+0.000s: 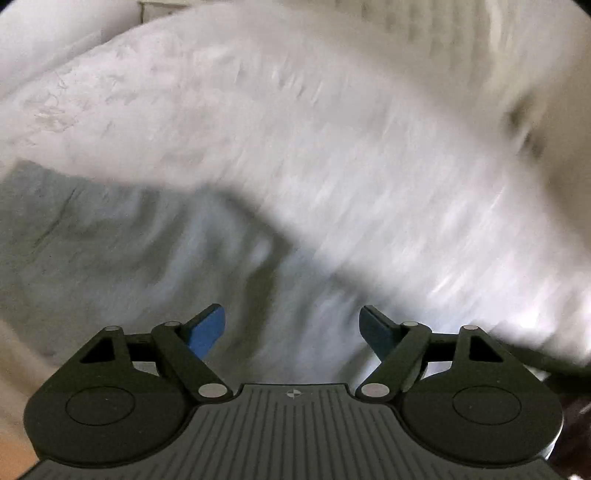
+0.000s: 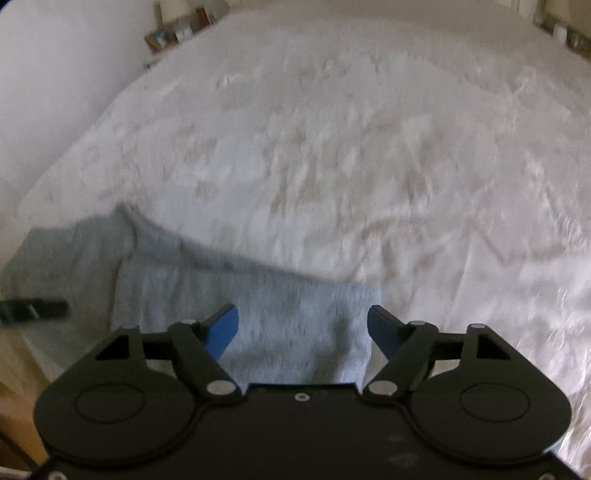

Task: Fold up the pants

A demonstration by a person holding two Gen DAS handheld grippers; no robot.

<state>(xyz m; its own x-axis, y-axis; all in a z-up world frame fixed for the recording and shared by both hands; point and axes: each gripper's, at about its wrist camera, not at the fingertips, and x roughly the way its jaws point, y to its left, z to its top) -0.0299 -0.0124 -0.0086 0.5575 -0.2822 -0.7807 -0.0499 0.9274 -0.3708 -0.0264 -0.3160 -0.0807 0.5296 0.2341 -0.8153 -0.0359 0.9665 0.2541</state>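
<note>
Now both my left gripper (image 1: 291, 325) and right gripper (image 2: 303, 325) stand apart, empty; the blurred grey pants (image 2: 258, 306) seem folded, so I should smooth them flat.

In the right wrist view we see the pants (image 2: 207, 295) lying on the bed (image 2: 351, 155) at the lower left of the frame, with the bedcover stretching away above and to the right of them. Small items on a shelf (image 2: 177, 29) sit at the upper left, beyond the bed's far corner. In the left wrist view we find the pants (image 1: 122, 266) filling the lower left, the bed (image 1: 295, 122) above and to the right.
</note>
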